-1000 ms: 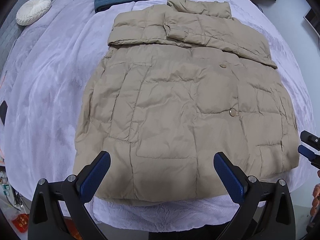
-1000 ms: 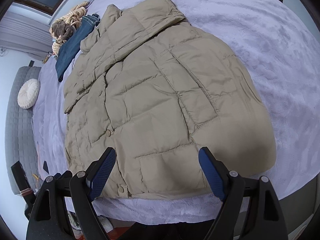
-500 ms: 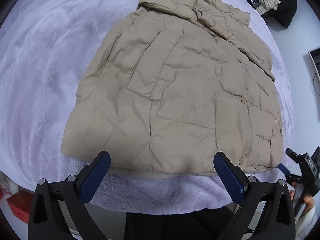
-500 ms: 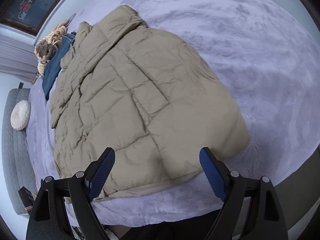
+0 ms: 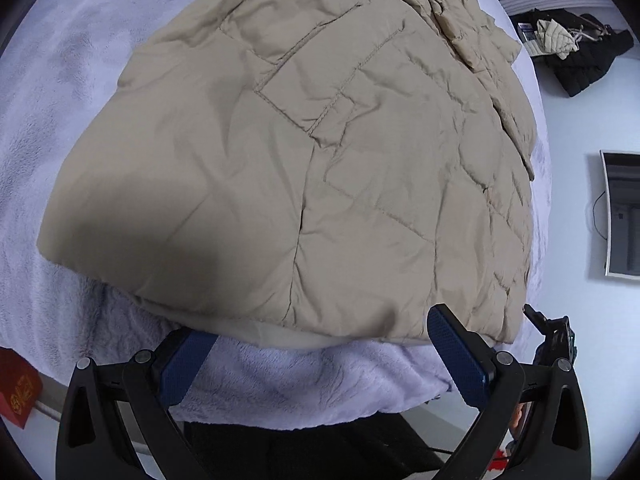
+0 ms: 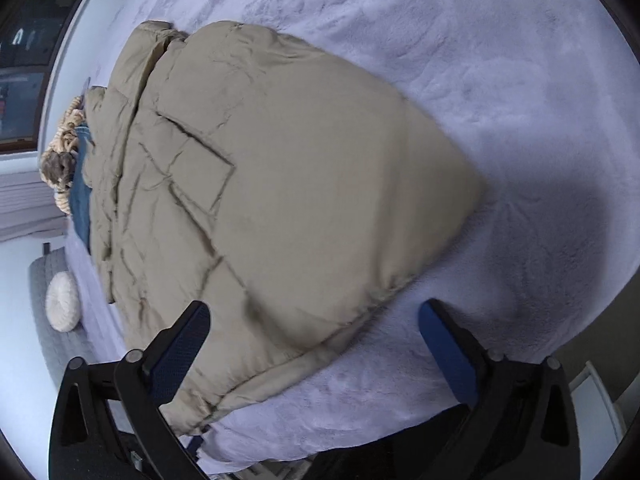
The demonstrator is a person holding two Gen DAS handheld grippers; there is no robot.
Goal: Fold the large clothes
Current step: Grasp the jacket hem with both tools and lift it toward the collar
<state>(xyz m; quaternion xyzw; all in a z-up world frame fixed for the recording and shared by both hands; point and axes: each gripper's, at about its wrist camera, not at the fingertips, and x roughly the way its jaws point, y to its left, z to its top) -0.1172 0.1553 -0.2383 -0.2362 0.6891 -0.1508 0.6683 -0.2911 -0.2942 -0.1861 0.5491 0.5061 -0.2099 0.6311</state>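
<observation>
Beige jacket (image 5: pixel 304 168) hem just ahead of left gripper (image 5: pixel 316 356), wide open, empty; right gripper (image 6: pixel 316 344) opening, astride hem corner.

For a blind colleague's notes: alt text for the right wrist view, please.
A beige quilted puffer jacket lies flat on a lilac fleece blanket. The right gripper, jaws opening, hangs over the jacket's near hem, gripping nothing.

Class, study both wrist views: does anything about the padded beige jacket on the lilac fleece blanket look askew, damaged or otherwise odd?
Nothing stands out. The padded beige jacket lies flat on the lilac fleece blanket, merely creased, its hem near the bed's edge. No tear or spill shows.
</observation>
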